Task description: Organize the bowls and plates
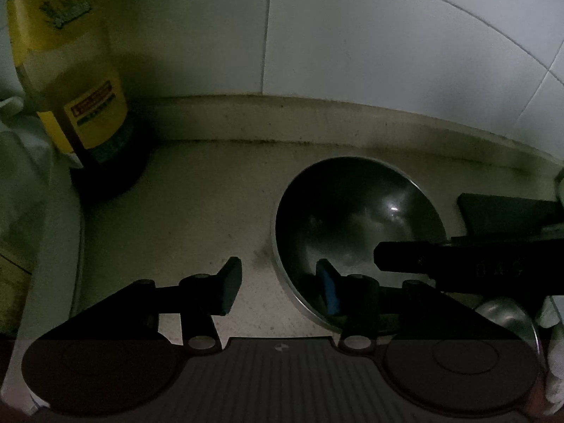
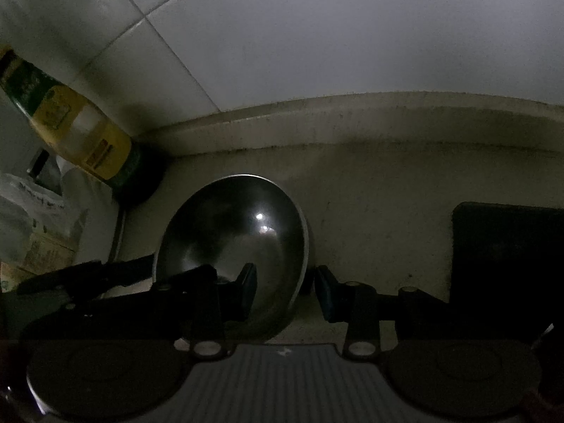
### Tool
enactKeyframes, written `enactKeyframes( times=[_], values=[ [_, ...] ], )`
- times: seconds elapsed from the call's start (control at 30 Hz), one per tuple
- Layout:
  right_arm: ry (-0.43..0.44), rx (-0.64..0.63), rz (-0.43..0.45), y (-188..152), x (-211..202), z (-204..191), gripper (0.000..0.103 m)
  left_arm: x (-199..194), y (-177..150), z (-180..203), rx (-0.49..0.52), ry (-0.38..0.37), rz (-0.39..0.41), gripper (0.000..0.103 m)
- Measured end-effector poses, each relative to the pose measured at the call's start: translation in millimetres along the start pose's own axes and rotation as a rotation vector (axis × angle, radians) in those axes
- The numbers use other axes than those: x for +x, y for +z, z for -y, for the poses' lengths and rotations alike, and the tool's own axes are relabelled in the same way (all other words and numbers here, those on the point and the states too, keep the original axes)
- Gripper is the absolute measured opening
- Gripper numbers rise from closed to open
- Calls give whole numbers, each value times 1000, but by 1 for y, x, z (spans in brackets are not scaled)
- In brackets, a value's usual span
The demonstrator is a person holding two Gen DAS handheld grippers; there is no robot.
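I see a round, shiny stainless-steel bowl (image 1: 356, 236) sitting on the pale speckled stone counter (image 1: 197, 204), close to the raised lip under the white tiled wall (image 1: 387, 35). My left tool (image 1: 280, 287) straddles the bowl's near-left rim: one blue pad (image 1: 328, 290) sits inside the bowl, the other finger (image 1: 229, 289) outside it over the counter, with clear daylight between that outer pad and the rim, so I read it as not gripping.

My right tool (image 2: 285, 290) straddles the opposite rim in its own view of the bowl (image 2: 232, 243): one finger (image 2: 248, 287) is inside, the other pad (image 2: 326, 292) outside. There is a visible gap on the outer side here too, so I count these jaws as unclenched as well, though the light is poor.

A tall yellow-and-green labelled bottle (image 1: 74, 81) stands in the back corner, well apart from the bowl. A dark flat rectangular object (image 2: 507, 257) lies on the counter to the right.
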State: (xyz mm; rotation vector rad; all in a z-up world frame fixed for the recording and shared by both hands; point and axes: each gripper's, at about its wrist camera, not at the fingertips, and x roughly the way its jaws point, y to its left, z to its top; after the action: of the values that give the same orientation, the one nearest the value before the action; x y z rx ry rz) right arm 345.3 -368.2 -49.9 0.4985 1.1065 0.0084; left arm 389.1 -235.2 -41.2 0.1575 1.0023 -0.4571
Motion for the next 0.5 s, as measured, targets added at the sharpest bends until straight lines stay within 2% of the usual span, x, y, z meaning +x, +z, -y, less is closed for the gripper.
enactKeyframes(
  times=[0.5],
  values=[
    [5,25,-16,2,8,3,33,7,1,3,20,4,1,50]
  ],
)
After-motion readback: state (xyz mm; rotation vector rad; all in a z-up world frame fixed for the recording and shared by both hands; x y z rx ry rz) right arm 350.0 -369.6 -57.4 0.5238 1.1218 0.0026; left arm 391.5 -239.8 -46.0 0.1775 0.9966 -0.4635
